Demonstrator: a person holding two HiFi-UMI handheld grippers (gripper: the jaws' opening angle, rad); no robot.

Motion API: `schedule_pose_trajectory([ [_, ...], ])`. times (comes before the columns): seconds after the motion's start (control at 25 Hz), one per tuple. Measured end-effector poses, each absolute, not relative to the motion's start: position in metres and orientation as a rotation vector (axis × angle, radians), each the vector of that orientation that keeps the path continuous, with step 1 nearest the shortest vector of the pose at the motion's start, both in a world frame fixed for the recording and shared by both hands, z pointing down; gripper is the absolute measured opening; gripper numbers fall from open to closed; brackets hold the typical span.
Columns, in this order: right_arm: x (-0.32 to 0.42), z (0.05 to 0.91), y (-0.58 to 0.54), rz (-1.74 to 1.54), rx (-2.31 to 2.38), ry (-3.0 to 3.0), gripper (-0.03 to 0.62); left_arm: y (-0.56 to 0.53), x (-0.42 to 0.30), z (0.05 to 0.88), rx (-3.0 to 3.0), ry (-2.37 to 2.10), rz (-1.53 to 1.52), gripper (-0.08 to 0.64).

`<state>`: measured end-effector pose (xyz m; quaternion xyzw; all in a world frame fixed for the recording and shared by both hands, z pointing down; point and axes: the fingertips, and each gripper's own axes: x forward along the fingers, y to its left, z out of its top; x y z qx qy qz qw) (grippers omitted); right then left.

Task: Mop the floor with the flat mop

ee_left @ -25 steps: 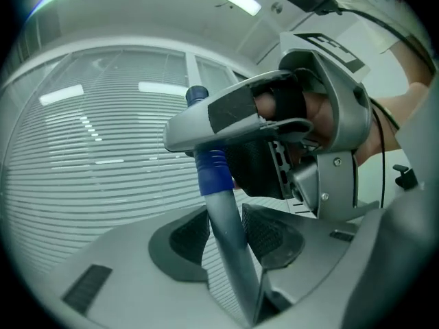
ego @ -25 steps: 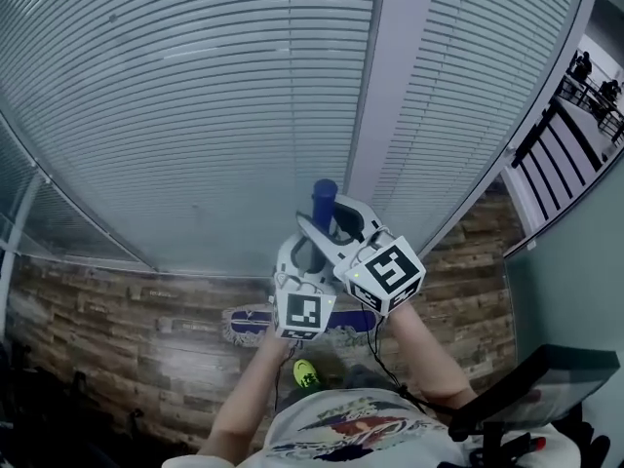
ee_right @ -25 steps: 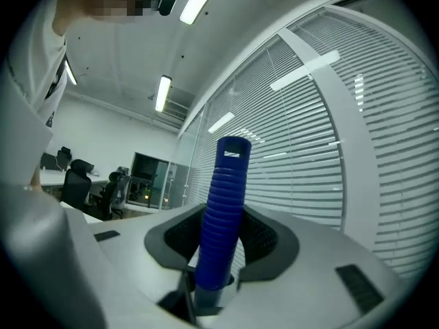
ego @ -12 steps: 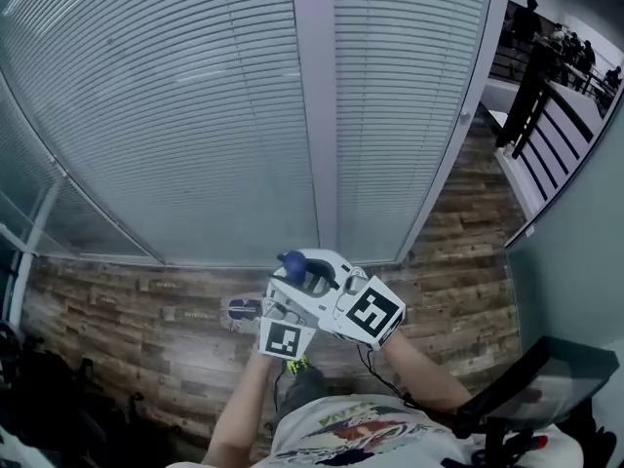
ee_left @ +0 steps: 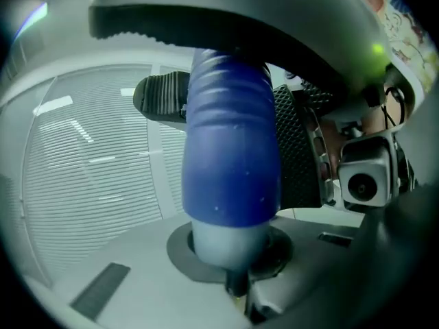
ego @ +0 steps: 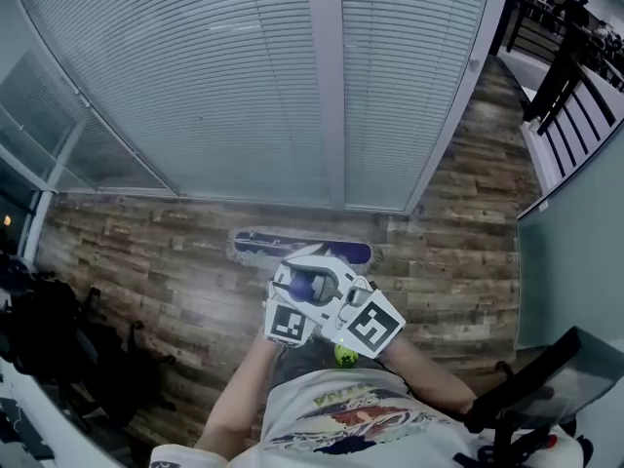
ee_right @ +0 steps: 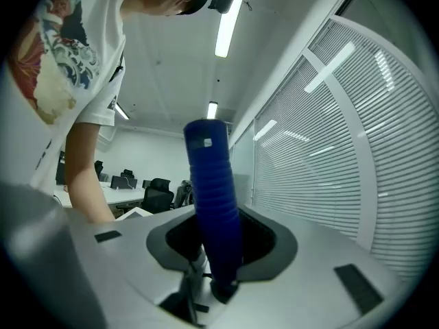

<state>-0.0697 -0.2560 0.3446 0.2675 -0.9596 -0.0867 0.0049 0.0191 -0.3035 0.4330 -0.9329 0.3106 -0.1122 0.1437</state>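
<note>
The flat mop's blue head (ego: 302,247) lies on the wood-plank floor just before the window wall. Its blue ribbed handle (ego: 314,283) rises toward me between both grippers. My left gripper (ego: 295,283) has just closed its jaws and is shut on the handle (ee_left: 230,156), at the grip's lower end where it turns grey. My right gripper (ego: 333,287) sits beside it; its jaws have closed a little and are shut on the same handle (ee_right: 212,204). The shaft below the grippers is hidden by them.
Slatted blinds (ego: 224,86) and a white post (ego: 327,86) fill the wall ahead. Dark chairs and bags (ego: 49,339) crowd the left, a black chair (ego: 546,388) sits bottom right, and a stair railing (ego: 575,66) top right. My yellow-green shoe (ego: 343,356) shows below the grippers.
Both grippers have dropped lower in the view and closer to my body. The mop head, earlier under them, now lies ahead by the window. More floor shows.
</note>
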Motion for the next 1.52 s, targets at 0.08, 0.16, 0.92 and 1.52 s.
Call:
schedule_pose_trajectory([
  [0.08, -0.068, 0.354, -0.235, -0.24, 0.817, -3.002, 0.124, -0.283, 0.019, 0.443, -2.669, 0.881, -0.445, 0.011],
  [0.16, -0.068, 0.362, -0.215, -0.228, 0.796, -3.001, 0.126, -0.267, 0.017, 0.451, -2.652, 0.905, -0.467, 0.012],
  [0.92, -0.177, 0.412, -0.006, -0.201, 0.55, -2.972, 0.16, -0.069, -0.079, 0.493, -2.612, 0.967, -0.314, 0.012],
  [1.52, -0.156, 0.397, 0.173, -0.247, 0.498, -3.04, 0.16, 0.104, -0.061, 0.481, -2.635, 1.088, -0.312, 0.013],
])
